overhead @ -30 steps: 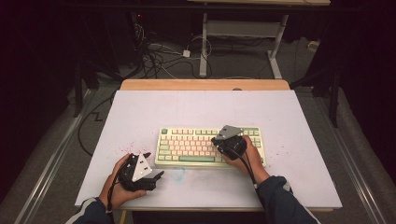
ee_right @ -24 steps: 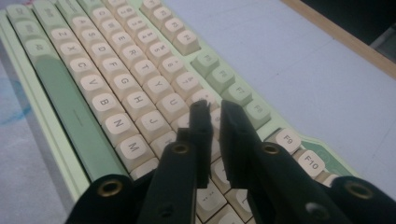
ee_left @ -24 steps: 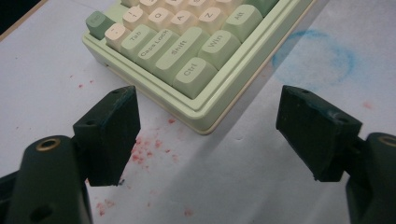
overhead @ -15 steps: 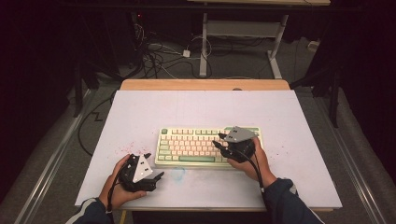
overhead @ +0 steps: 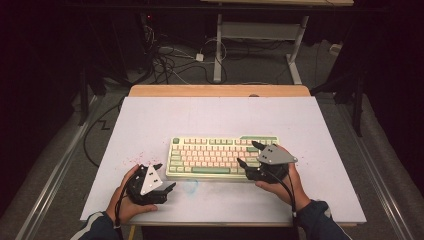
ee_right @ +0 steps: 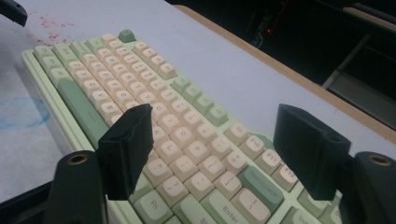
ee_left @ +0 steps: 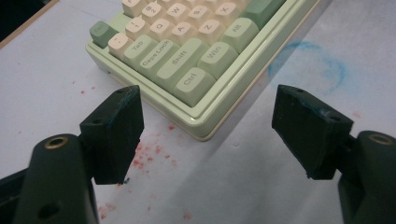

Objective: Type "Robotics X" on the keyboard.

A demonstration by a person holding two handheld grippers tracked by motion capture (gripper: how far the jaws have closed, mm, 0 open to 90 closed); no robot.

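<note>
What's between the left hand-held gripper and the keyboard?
Only bare white table cover, speckled with red marks. The left gripper view shows it between the open left hand-held gripper and the keyboard corner.

A dim lab: floor cables, metal desk frame, marked worktable.

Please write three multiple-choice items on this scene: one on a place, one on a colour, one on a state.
1. Where is the right gripper?
A. over the keyboard's right end
B. at the table's far edge
C. beside the left gripper

2. What colour is the stain on the table in front of the keyboard?
A. yellow
B. blue
C. black

3. How stand the left gripper's jaws?
A. shut
B. clamped on the keyboard
C. open, empty

Answers: 1 A, the high view shows it there; 2 B, a blue ring; 3 C, wide gap between the pads.
</note>
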